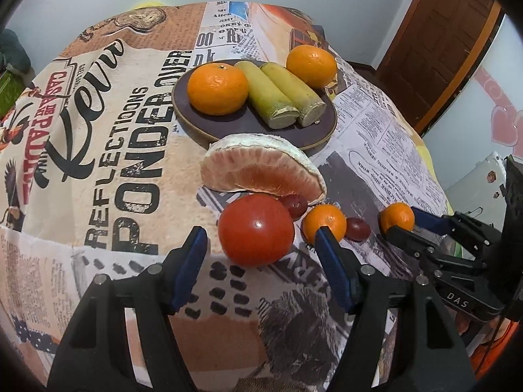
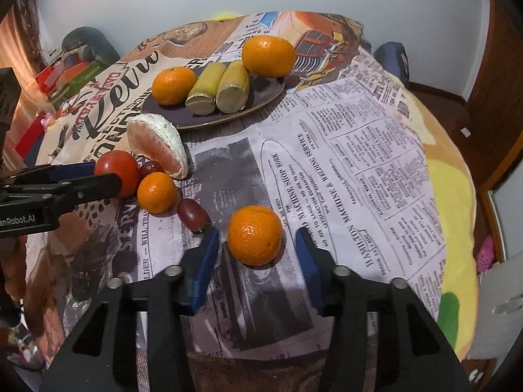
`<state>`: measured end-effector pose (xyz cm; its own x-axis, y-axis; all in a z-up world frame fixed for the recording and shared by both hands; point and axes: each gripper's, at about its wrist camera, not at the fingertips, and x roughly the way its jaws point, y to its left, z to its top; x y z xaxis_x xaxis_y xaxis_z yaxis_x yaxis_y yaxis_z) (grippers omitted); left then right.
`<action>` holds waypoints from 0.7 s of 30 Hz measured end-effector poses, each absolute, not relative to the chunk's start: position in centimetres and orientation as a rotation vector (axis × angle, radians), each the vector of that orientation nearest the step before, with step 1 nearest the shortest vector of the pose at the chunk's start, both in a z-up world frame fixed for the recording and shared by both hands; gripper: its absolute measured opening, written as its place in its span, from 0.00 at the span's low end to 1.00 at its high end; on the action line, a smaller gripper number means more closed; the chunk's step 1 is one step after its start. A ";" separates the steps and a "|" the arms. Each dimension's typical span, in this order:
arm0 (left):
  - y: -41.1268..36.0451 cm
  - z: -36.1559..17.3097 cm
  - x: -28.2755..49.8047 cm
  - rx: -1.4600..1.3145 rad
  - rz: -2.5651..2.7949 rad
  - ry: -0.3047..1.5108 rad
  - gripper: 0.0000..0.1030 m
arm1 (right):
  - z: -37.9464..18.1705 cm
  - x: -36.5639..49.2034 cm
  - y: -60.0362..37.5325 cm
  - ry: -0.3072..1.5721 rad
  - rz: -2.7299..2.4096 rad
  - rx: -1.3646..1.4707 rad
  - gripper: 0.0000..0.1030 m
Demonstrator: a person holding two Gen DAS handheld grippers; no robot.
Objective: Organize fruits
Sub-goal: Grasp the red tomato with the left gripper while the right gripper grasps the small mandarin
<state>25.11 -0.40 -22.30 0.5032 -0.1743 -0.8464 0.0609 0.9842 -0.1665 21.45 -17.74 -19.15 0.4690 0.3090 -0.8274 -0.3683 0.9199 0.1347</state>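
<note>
A round table covered in a newspaper-print cloth (image 1: 98, 163) fills both wrist views.

In the left wrist view, a dark plate (image 1: 235, 127) sits in the upper centre, holding a mandarin (image 1: 217, 88) and two pale green sugarcane pieces (image 1: 281, 94). A second large mandarin (image 1: 311, 65) rests at the plate's far right rim. Just below the plate lies a peeled pomelo wedge (image 1: 261, 170). At the centre, a red tomato (image 1: 256, 230) sits between the fingers of the left gripper (image 1: 261, 254), whose jaws stand wide, not touching it. To its right lie two dark grapes (image 1: 358, 228) and a small mandarin (image 1: 324, 222).

In the right wrist view, the right gripper (image 2: 258, 254) frames another small orange mandarin (image 2: 255, 235) at the lower centre, on the bare cloth well apart from the plate. Its jaws are wide, a gap on each side of the fruit.

The tomato looks smooth, glossy and soft, so it probably slips and bruises easily; a gentle hold across its widest middle seems best. The mandarin appears light, with dimpled, grippy skin that gives slightly; squeezing across its equator should hold it. Both are round and may roll if nudged.
</note>
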 end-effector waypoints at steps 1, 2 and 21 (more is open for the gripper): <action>-0.4 -22.4 25.2 -0.122 -0.134 1.034 0.60 | -19.3 21.4 -17.7 1.005 0.423 -0.061 0.36; -0.3 -22.6 25.4 -0.125 -0.131 1.040 0.55 | -19.4 21.5 -17.6 1.007 0.425 -0.061 0.32; 2.3 -19.1 24.9 -0.179 -0.119 0.946 0.45 | -16.2 22.4 -16.4 0.913 0.462 -0.104 0.30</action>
<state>24.86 2.25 -19.09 0.5797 -0.1790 -0.7949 0.0226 0.9787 -0.2038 22.39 -16.41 -16.18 0.5208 0.3416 -0.7824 -0.4287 0.8972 0.1063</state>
